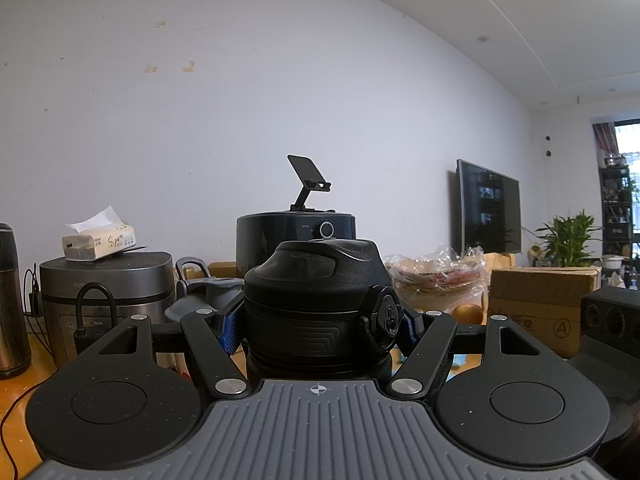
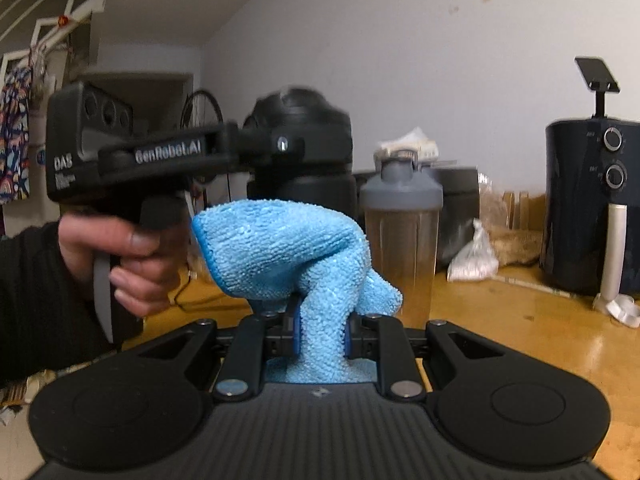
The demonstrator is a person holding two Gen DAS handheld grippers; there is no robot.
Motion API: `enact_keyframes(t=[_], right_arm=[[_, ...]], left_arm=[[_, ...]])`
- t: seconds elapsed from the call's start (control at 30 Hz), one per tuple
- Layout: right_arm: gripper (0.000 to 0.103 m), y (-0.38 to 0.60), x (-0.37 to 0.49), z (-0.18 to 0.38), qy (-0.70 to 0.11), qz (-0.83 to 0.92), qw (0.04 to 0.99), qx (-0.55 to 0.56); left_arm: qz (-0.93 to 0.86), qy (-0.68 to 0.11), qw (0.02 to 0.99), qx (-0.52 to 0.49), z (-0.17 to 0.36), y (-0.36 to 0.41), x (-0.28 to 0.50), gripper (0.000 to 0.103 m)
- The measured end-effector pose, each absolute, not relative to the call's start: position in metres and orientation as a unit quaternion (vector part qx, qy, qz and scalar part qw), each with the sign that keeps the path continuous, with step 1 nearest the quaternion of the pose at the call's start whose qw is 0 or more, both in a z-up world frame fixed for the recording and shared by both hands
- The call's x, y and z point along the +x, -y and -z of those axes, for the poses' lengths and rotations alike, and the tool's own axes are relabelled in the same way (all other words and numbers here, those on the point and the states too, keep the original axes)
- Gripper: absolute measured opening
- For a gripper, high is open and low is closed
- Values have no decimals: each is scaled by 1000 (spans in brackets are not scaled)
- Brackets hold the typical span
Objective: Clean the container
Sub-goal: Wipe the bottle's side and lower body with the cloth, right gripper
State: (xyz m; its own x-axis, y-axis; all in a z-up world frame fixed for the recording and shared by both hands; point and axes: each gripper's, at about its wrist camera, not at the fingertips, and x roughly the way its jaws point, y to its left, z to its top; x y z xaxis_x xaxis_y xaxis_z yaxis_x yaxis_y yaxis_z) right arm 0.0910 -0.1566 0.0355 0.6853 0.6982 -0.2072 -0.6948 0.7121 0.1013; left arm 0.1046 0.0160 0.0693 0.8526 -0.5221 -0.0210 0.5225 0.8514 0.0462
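Right up close, my left gripper [image 1: 318, 320] is clamped on the black bottle [image 1: 320, 300], its pads pressed against the lid section on both sides, the bottle upright and lifted off the wooden table [image 2: 520, 332]. My right gripper [image 2: 320, 336] is clenched on a bunched blue microfibre cloth [image 2: 280, 248], which bulges up over the fingers and blocks much of my forward view from that side. Just past the cloth I see the person's hand [image 2: 128, 256] on the left gripper's handle, and the bottle behind it, slightly blurred. Beyond that stands a clear shaker cup [image 2: 400, 236] with a grey lid. Farther back sit a rice cooker [image 1: 108, 292] with a tissue pack [image 1: 100, 242] on top, a dark air fryer [image 2: 592, 204] carrying a phone stand [image 1: 306, 182], a plastic-wrapped stack [image 1: 438, 276] and a cardboard box [image 1: 540, 304]. A television [image 1: 489, 208] hangs on the far wall.
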Motion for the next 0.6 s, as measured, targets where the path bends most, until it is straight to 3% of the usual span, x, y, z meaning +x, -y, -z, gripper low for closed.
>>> enact_keyframes(t=[0.6], right_arm=[[17,133,112,-7,-250,-378,890,-49]], left_arm=[[271,-5,962,25,-70,-15,104,68]])
